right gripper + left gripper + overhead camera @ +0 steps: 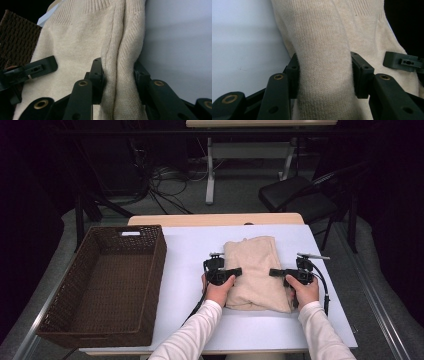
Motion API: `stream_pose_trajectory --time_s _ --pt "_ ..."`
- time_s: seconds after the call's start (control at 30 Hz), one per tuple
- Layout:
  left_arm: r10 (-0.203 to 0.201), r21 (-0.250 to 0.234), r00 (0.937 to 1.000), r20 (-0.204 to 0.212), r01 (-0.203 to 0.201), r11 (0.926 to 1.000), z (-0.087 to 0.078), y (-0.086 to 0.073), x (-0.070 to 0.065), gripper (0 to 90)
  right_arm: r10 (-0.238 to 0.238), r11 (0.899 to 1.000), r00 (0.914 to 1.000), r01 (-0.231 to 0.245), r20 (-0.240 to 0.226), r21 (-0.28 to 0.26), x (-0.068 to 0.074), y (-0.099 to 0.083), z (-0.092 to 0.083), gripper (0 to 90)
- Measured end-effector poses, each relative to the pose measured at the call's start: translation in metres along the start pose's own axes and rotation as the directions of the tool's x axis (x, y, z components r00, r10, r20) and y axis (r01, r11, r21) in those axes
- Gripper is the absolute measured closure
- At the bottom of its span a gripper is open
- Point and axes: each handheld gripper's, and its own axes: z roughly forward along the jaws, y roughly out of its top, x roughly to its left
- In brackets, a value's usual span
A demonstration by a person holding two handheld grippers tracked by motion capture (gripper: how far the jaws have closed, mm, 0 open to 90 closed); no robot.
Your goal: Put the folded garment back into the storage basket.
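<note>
Beige knit, a folded sweater [255, 272] lies on the white table [190, 250], a little toward 3 o'clock of its centre, with a brown wicker basket [107, 285] well apart at 9 o'clock, overhanging the table's edge. At the sweater's 9 o'clock edge the left gripper [324, 75] has its jaws clamped on a thick fold of the knit, and at the 3 o'clock edge the right gripper [118, 75] pinches a ribbed fold between its jaws likewise. Both hands, in white sleeves [192, 335], come in from 6 o'clock.
</note>
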Motion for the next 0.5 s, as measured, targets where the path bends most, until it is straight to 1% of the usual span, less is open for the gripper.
stream_pose_trajectory --time_s 0.1,0.17,0.2,0.23,0.3,0.37,0.47,0.5 --pt "0.007 -0.005 1.0 -0.001 -0.007 1.0 -0.0007 -0.0001 -0.001 54.7 0.001 1.0 1.0 -0.001 -0.008 -0.015 -0.0006 0.0001 -0.0006 68.6" --pt "0.003 -0.004 1.0 0.005 -0.003 1.0 -0.001 0.0003 -0.0006 55.1 0.006 1.0 1.0 -0.006 -0.007 -0.017 0.0002 -0.0002 -0.0009 68.7" --pt "0.002 -0.003 1.0 0.005 -0.002 1.0 -0.0012 0.0005 -0.0005 55.3 0.003 1.0 1.0 -0.003 -0.005 -0.024 0.0006 -0.0004 -0.0008 68.7" --pt "0.003 -0.004 1.0 0.006 -0.003 1.0 -0.0014 0.0006 -0.0006 55.4 -0.003 1.0 1.0 0.003 0.002 -0.012 0.0013 -0.0002 -0.0019 68.8" --pt "0.003 -0.007 0.9999 0.011 -0.002 1.0 -0.002 0.0007 -0.0008 55.8 -0.007 1.0 1.0 0.007 -0.003 -0.029 0.002 -0.0003 -0.0021 68.9" --pt "0.009 -0.012 0.9996 0.026 -0.008 0.9999 -0.0033 0.0015 -0.0011 56.4 0.007 1.0 1.0 -0.007 -0.005 -0.023 0.0033 0.0003 -0.0042 68.9" --pt "0.021 -0.02 0.9994 0.027 -0.021 0.9996 -0.0047 0.0018 -0.0032 56.7 0.015 0.999 0.9995 -0.016 -0.028 -0.044 0.0044 0.0014 -0.0074 69.0" --pt "0.023 -0.023 0.9993 0.028 -0.022 0.9995 -0.0049 0.0018 -0.0037 56.7 0.006 0.999 0.9996 -0.007 -0.028 -0.039 0.0049 0.0022 -0.0088 69.1"
